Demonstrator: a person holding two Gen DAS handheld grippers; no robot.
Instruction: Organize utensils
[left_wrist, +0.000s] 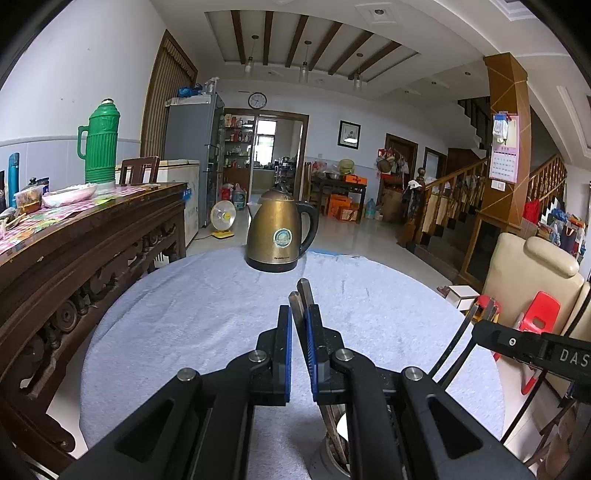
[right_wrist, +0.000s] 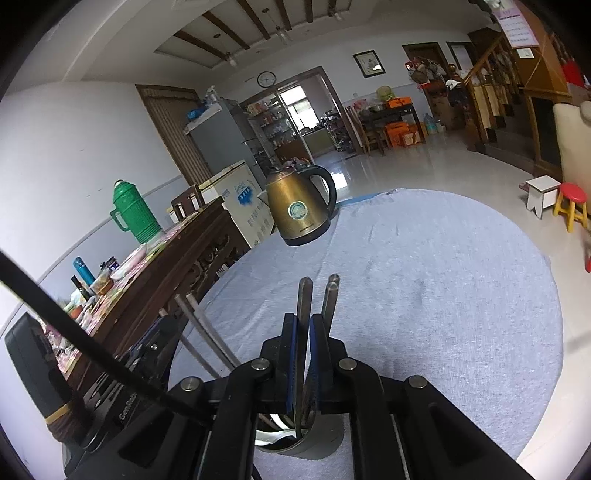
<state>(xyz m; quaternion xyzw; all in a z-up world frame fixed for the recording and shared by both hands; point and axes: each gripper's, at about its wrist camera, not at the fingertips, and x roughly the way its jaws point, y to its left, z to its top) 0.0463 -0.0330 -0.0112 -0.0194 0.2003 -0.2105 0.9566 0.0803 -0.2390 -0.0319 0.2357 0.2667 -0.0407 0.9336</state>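
**Both grippers loaded, holder directly beneath**

Your left gripper (left_wrist: 298, 321) is clamped on two chopsticks (left_wrist: 301, 295); your right gripper (right_wrist: 303, 325) pinches its own utensil pair (right_wrist: 306, 295). Long axes run forward along the fingers. The metal holder (right_wrist: 317, 439) sits just below your right gripper, nearer it. Open table (right_wrist: 443, 295) ahead; kettle (right_wrist: 299, 210) well beyond.

White letters reading "DAS" are showing on the black body of the right hand-held gripper (left_wrist: 484, 314), cut off at the frame edge. White letters reading "GenRob" are showing on the body of the left hand-held gripper (right_wrist: 147, 343), partly covered. Small lettering on the kettle (left_wrist: 275, 230) base band is appearing too blurred to read. The wall calendar (left_wrist: 504, 162) digits are not resolving.
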